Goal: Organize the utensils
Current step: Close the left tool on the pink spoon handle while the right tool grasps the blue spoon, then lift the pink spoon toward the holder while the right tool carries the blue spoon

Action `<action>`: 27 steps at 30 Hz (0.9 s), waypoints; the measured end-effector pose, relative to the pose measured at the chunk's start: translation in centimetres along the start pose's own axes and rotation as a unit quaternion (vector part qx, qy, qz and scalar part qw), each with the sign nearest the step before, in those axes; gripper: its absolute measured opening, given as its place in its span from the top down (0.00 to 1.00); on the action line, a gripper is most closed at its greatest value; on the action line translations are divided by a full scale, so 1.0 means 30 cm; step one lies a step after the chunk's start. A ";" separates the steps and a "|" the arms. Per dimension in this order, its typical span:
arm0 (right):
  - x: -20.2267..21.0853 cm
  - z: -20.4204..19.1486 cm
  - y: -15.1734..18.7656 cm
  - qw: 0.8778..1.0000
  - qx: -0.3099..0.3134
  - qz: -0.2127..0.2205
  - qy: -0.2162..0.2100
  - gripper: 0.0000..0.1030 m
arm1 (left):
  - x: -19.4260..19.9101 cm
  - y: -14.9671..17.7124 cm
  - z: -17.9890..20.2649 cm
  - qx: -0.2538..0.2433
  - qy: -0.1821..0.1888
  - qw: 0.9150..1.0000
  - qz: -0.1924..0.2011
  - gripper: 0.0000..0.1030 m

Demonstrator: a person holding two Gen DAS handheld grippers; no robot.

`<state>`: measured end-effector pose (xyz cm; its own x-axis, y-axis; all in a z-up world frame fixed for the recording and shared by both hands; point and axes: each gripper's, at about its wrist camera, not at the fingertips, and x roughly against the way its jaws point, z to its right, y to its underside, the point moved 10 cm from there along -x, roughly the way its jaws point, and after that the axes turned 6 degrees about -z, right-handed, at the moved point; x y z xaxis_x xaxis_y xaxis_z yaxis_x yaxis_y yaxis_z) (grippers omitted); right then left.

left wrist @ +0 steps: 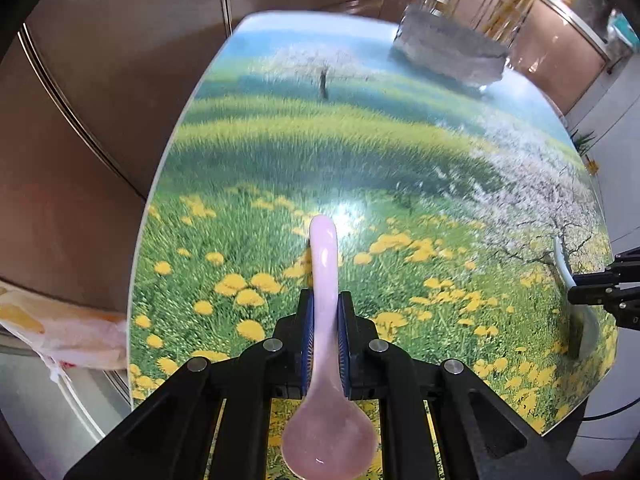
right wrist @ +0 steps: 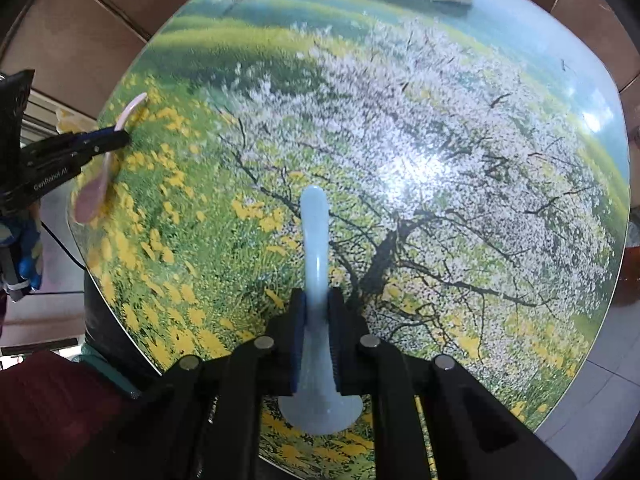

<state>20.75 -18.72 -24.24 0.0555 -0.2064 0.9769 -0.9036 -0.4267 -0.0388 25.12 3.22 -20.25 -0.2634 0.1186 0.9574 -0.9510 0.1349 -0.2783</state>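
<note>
Pink ceramic is pinched in the left hand-held gripper [left wrist: 325, 336]: a pink spoon [left wrist: 326, 360], gripped mid-handle above the tabletop [left wrist: 280, 152]. A pale blue spoon [right wrist: 316, 312] is clamped likewise by the right hand-held gripper [right wrist: 317, 332]. A clear utensil holder [left wrist: 452, 48] is seen at the far edge.

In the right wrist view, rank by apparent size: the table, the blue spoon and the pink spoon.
1. Table, which fills most of the view.
2. Blue spoon, clamped in the right gripper.
3. Pink spoon, held in the left gripper.
The blue spoon is much closer to the camera, so the two spoons may really match.
</note>
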 end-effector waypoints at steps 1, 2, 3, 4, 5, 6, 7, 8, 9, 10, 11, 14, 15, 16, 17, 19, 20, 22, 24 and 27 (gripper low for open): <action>0.010 0.000 0.002 1.000 -0.002 0.010 -0.002 0.90 | 0.030 0.005 -0.010 0.000 0.005 1.000 0.012 0.90; 0.021 0.004 0.009 1.000 -0.004 0.022 -0.005 0.90 | 0.051 0.009 -0.012 0.003 0.010 1.000 0.021 0.90; 0.030 0.003 0.010 0.999 -0.007 0.033 -0.009 0.90 | 0.069 0.013 -0.007 0.005 0.010 1.000 0.028 0.90; 0.038 0.003 0.014 0.999 -0.009 0.042 -0.012 0.90 | 0.087 0.010 -0.002 0.007 0.008 0.999 0.040 0.90; 0.045 0.006 0.023 0.999 -0.010 0.050 -0.015 0.90 | 0.106 0.006 0.003 0.007 0.008 0.999 0.051 0.90; 0.056 0.001 0.025 0.998 -0.011 0.065 -0.019 0.90 | 0.116 0.005 0.008 0.007 0.009 0.998 0.060 0.90; 0.072 -0.009 0.032 0.997 -0.012 0.074 -0.021 0.90 | 0.128 0.005 0.017 0.009 0.012 0.997 0.070 0.90; 0.081 -0.010 0.039 0.996 -0.013 0.084 -0.023 0.90 | 0.134 0.001 0.020 0.011 0.013 0.997 0.077 0.90; 0.085 -0.004 0.046 0.995 -0.015 0.093 -0.024 0.90 | 0.148 -0.001 0.029 0.011 0.014 0.996 0.087 0.90; 0.088 0.004 0.057 0.994 -0.018 0.103 -0.026 0.90 | 0.163 -0.002 0.038 0.009 0.013 0.995 0.098 0.90; 0.095 0.008 0.062 0.993 -0.024 0.114 -0.028 0.90 | 0.167 -0.014 0.045 0.008 0.012 0.994 0.104 0.90; 0.121 0.003 0.092 0.989 -0.035 0.139 -0.028 0.90 | 0.208 -0.008 0.072 0.001 0.006 0.992 0.127 0.90; 0.130 0.002 0.098 0.988 -0.040 0.148 -0.028 0.90 | 0.218 -0.009 0.080 -0.003 0.003 0.991 0.133 0.90; 0.138 0.011 0.117 0.987 -0.040 0.153 -0.026 0.90 | 0.226 -0.006 0.088 -0.006 0.003 0.990 0.138 0.90; 0.144 0.005 0.121 0.986 -0.040 0.160 -0.021 0.90 | 0.233 -0.005 0.101 -0.009 0.001 0.990 0.144 0.90; 0.154 -0.004 0.139 0.985 -0.043 0.168 -0.020 0.90 | 0.247 -0.007 0.127 -0.018 -0.003 0.988 0.155 0.90; 0.162 -0.009 0.143 0.984 -0.045 0.174 -0.017 0.90 | 0.258 -0.005 0.138 -0.021 -0.005 0.987 0.159 0.90; 0.182 -0.015 0.155 0.982 -0.046 0.184 -0.010 0.90 | 0.288 0.003 0.160 -0.029 -0.005 0.985 0.171 0.90; 0.210 -0.024 0.163 0.979 -0.050 0.199 -0.010 0.90 | 0.313 0.011 0.175 -0.038 -0.009 0.982 0.183 0.90; 0.251 -0.027 0.178 0.975 -0.054 0.217 -0.005 0.90 | 0.353 0.028 0.201 -0.048 -0.013 0.978 0.201 0.90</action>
<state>16.01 -21.84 -16.92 -0.3378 -0.3549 0.8717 -0.8826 -0.2023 -0.4243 20.54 -1.35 -9.88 -0.6179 0.1559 0.7706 -0.7505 0.1752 -0.6372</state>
